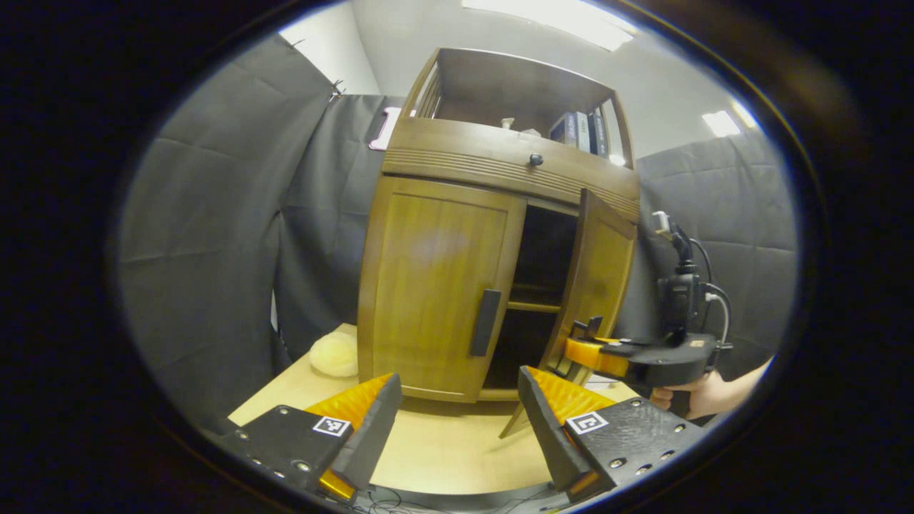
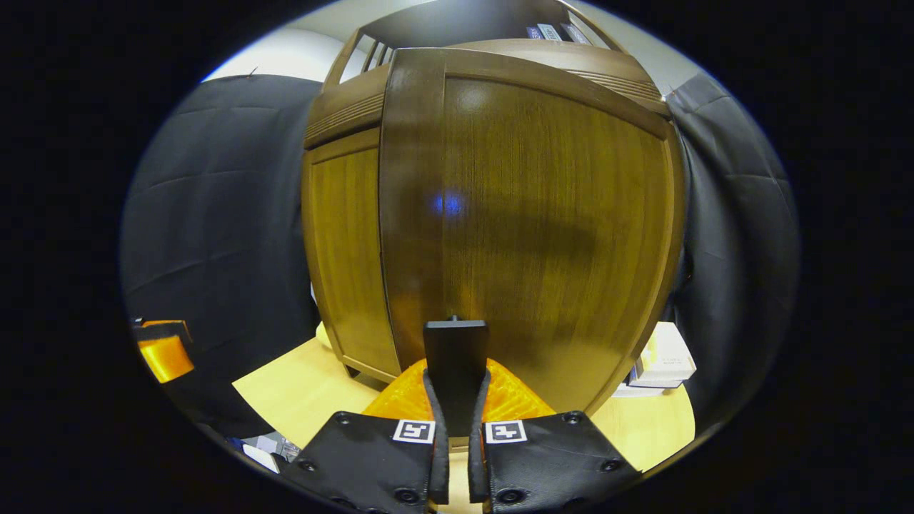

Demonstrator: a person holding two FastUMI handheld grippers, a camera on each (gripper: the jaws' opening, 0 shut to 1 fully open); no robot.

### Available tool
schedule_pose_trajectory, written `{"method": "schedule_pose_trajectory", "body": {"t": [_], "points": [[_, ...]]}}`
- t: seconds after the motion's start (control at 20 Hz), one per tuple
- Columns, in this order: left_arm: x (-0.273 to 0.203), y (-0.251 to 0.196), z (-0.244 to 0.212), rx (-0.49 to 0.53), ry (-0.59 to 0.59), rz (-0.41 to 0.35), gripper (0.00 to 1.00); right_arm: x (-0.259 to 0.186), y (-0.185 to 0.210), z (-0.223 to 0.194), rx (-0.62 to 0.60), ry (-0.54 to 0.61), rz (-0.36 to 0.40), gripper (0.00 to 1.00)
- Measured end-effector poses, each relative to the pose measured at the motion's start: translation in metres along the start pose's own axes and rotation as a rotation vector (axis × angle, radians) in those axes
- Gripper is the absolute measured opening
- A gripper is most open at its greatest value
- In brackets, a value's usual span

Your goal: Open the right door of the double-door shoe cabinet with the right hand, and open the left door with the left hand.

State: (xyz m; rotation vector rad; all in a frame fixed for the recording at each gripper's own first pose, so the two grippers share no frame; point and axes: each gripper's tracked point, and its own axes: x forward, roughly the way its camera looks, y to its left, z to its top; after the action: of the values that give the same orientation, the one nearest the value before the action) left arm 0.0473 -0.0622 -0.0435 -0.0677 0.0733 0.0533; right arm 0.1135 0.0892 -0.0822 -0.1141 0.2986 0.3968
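Fingers [image 2: 457,414] clamp handle [image 2: 455,357] — right door [image 2: 543,214] ajar, pale tabletop [image 1: 443,442], black cloth walls [image 1: 207,214]

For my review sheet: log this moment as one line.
right door: ajar | right gripper: shut on handle | left door: closed | left gripper: open

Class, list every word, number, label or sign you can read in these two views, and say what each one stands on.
None can be read.
Books on the cabinet's top shelf: spine print too small and blurred.
Square markers on the left gripper and on the right gripper: patterns, not text.
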Motion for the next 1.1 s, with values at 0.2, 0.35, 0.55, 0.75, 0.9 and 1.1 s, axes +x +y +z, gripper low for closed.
{"method": "schedule_pose_trajectory", "body": {"t": [0.2,0.35,0.55,0.75,0.9,1.1], "points": [[0.02,0.003,0.012,0.0,-0.017,0.05,0.95,-0.021,-0.007,-0.009,0.012,-0.011,0.057,0.12],[0.023,0.004,0.015,0.007,-0.017,0.077,0.95,-0.034,-0.013,-0.011,0.011,-0.015,0.091,0.12],[0.021,0.001,0.014,0.044,-0.022,0.126,0.95,-0.054,-0.024,-0.016,0.015,-0.031,0.142,0.12],[0.018,-0.011,0.011,0.071,-0.048,0.154,0.95,-0.073,-0.037,-0.021,0.023,-0.075,0.166,0.09],[0.019,-0.012,0.012,0.04,-0.058,0.143,0.96,-0.084,-0.05,-0.024,0.034,-0.064,0.159,0.15],[0.011,-0.029,0.009,0.051,-0.065,0.155,0.96,-0.099,-0.067,-0.028,0.044,-0.058,0.161,0.12]]}}
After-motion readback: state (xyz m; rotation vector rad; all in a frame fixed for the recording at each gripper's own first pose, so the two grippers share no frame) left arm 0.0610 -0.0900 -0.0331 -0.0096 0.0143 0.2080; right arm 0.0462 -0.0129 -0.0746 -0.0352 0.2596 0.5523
